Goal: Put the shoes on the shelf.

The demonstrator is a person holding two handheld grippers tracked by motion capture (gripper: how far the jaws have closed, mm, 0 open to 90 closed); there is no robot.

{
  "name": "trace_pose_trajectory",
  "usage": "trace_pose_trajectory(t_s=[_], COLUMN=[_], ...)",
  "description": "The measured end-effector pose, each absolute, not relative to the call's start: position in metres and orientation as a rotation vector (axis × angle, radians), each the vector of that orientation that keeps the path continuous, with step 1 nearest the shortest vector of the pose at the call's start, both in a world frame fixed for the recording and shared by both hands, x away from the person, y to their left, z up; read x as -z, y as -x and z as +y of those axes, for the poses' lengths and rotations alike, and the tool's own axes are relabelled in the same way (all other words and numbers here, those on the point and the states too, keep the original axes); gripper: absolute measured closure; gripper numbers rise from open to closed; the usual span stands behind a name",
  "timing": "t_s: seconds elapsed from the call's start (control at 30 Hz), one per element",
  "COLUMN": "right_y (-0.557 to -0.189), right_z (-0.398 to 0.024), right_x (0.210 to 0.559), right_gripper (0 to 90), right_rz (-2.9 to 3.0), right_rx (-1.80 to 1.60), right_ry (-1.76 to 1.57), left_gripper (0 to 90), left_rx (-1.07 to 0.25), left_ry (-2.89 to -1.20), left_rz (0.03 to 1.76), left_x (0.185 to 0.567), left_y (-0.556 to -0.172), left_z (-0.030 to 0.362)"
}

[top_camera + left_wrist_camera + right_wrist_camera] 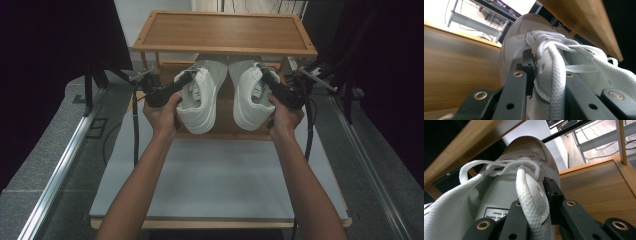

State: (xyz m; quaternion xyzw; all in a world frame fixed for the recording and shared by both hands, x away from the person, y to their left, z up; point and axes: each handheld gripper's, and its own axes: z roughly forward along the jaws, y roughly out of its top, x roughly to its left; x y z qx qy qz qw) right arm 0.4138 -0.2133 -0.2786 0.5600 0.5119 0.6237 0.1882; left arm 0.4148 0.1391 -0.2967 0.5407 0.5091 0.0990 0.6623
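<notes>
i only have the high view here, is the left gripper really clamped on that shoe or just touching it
Observer: Clamped. In its own view the left gripper pinches the left shoe by its laced edge.
Operator: and the right one
Observer: Same. The right gripper pinches the laced edge of the right shoe, one jaw inside.
Operator: anything readable inside
Observer: A white label with black print sits inside the right shoe.

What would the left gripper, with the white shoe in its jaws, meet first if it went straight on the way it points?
Probably nothing soon. The left gripper points with its shoe into the gap between the lower shelf and the top shelf; the way looks free, though depth is unclear.
</notes>
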Motion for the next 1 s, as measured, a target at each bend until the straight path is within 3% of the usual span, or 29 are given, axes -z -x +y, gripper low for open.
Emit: trace_pose_trajectory(t_s=[1.0], right_y=[-0.444], right_z=[-0.203], right_x=[0.298], right_gripper=[77.8], right_rz=[1.432], right_rx=[-1.659], right_ry=[-1.663], left_gripper=[80.1], left_rx=[-0.238], left_ry=[-1.238], left_rz=[1.240], left_x=[0.309], left_y=[-0.435], left_z=[0.127])
